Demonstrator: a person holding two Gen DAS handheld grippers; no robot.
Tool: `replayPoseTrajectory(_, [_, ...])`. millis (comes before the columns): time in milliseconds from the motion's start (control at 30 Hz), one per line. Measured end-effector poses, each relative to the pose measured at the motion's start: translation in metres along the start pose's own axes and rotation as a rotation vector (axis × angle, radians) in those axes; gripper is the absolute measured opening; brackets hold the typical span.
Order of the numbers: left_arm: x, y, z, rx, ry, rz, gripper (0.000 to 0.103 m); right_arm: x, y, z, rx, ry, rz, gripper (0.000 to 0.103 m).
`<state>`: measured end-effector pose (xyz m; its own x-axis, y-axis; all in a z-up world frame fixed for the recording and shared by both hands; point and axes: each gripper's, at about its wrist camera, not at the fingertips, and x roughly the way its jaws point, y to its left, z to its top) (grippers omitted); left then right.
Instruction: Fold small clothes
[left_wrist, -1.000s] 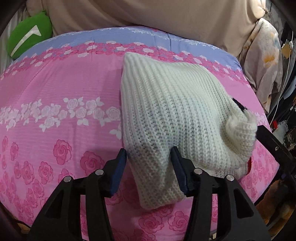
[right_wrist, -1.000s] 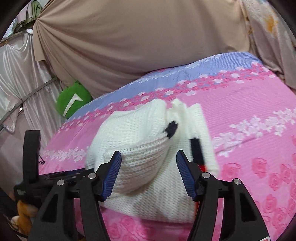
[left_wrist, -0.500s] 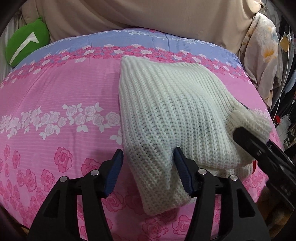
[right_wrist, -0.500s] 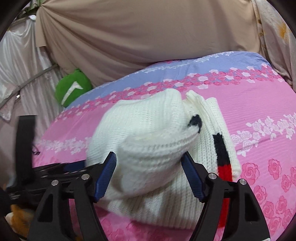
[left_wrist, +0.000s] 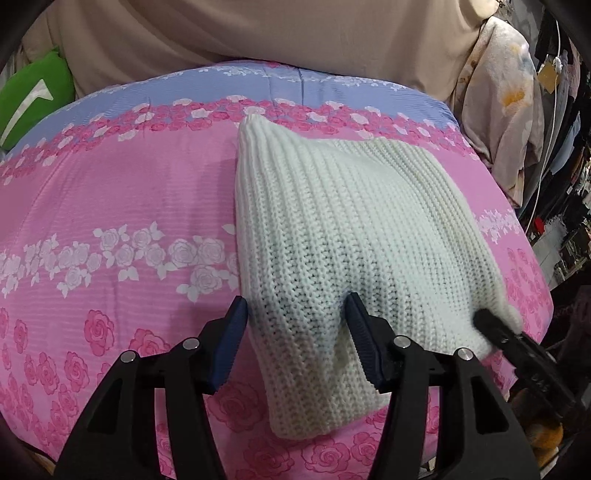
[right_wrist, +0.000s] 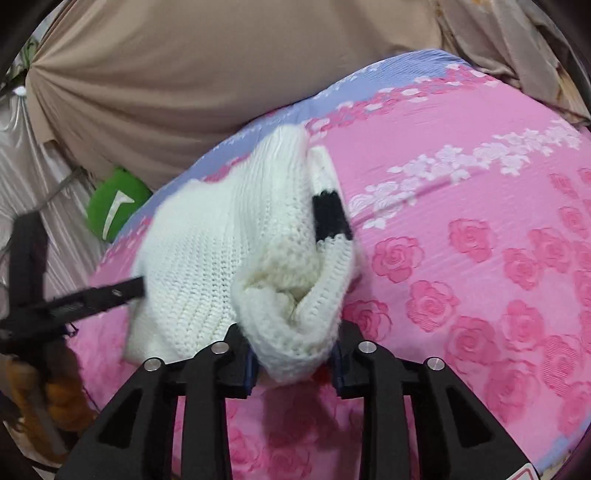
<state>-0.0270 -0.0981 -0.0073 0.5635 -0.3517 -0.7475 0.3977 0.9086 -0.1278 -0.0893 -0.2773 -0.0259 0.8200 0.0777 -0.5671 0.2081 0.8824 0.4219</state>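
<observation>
A white knitted sweater (left_wrist: 351, 229) lies folded on the pink rose bedcover (left_wrist: 110, 206). My left gripper (left_wrist: 295, 306) pinches its near left corner: one pad sits against the edge and the other dents the knit. In the right wrist view the sweater (right_wrist: 221, 251) shows a black stripe (right_wrist: 328, 218) on a layer underneath. My right gripper (right_wrist: 293, 339) is closing on the bunched near end, which fills the gap between the pads. A black finger of the right gripper (left_wrist: 495, 328) meets the sweater's right corner.
A beige curtain (left_wrist: 258, 29) hangs behind the bed, with a green cushion (left_wrist: 29, 99) at the back left. Hanging clothes and cables (left_wrist: 509, 110) crowd the right side. The bed's edge runs just below both grippers. The left gripper's frame (right_wrist: 92, 295) reaches in from the left.
The right gripper has come forward and down onto the sweater's bunched end and its jaws have narrowed around it. The raised fold has dropped lower. The left gripper keeps its hold, barely shifted.
</observation>
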Motion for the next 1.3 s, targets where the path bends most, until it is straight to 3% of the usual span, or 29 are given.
replayPoseTrajectory(33, [-0.005,0.000,0.002,-0.004,-0.013,-0.007,0.053,-0.013,0.002,0.005,-0.018,-0.040,-0.022,0.039])
replayPoseTrajectory(167, [-0.018,0.000,0.013,-0.009,-0.076,-0.007,0.053,-0.036,0.014,0.034,-0.082,-0.131,-0.037,0.044])
replayPoseTrajectory(233, [-0.015,0.000,0.017,-0.014,-0.080,0.000,0.053,-0.015,0.018,0.045,-0.108,-0.098,-0.033,0.050])
replayPoseTrajectory(300, [-0.005,0.000,0.019,-0.015,-0.068,0.008,0.053,0.026,0.020,0.049,-0.117,-0.005,-0.032,0.050])
replayPoseTrajectory(367, [0.004,0.001,0.020,-0.026,-0.045,0.001,0.054,0.050,0.022,0.048,-0.125,0.048,-0.011,0.042])
replayPoseTrajectory(400, [0.002,0.002,0.020,-0.033,-0.046,-0.001,0.053,0.051,0.026,0.047,-0.141,0.042,-0.006,0.022])
replayPoseTrajectory(467, [-0.008,0.001,0.022,-0.029,-0.073,-0.007,0.052,0.025,0.038,0.053,-0.169,-0.062,0.029,0.016])
replayPoseTrajectory(567, [-0.020,-0.002,0.024,-0.015,-0.116,-0.002,0.052,-0.019,0.044,0.061,-0.176,-0.203,0.065,0.016])
replayPoseTrajectory(600, [-0.017,-0.003,0.023,-0.009,-0.110,0.000,0.052,-0.021,0.039,0.060,-0.172,-0.201,0.052,0.016])
replayPoseTrajectory(667, [0.003,-0.004,0.019,-0.001,-0.064,0.019,0.053,0.011,0.019,0.047,-0.154,-0.080,-0.030,0.016])
replayPoseTrajectory(700, [0.012,-0.005,0.017,0.000,-0.041,0.026,0.054,0.039,0.006,0.034,-0.157,0.022,-0.095,0.016])
replayPoseTrajectory(733, [0.020,-0.005,0.014,0.001,-0.030,0.030,0.055,0.051,-0.002,0.025,-0.148,0.041,-0.104,0.017])
replayPoseTrajectory(867, [0.013,-0.010,0.015,0.017,-0.048,0.059,0.054,0.007,0.011,0.038,-0.098,-0.073,-0.072,0.018])
replayPoseTrajectory(967, [-0.002,-0.012,0.015,0.013,-0.067,0.035,0.052,-0.026,0.029,0.036,-0.141,-0.154,-0.108,0.017])
replayPoseTrajectory(1033, [-0.001,-0.015,0.012,0.022,-0.064,0.041,0.052,-0.029,0.033,0.026,-0.161,-0.138,-0.105,0.017])
replayPoseTrajectory(1133, [0.011,-0.018,0.008,0.034,-0.057,0.083,0.055,0.015,0.030,0.002,-0.221,0.016,-0.155,0.017])
replayPoseTrajectory(1200, [0.009,-0.021,0.007,0.042,-0.062,0.090,0.055,0.014,0.034,-0.006,-0.252,-0.003,-0.214,0.018])
replayPoseTrajectory(1300, [0.006,-0.021,0.006,0.042,-0.061,0.099,0.055,-0.023,0.051,0.002,-0.237,-0.069,-0.140,0.018])
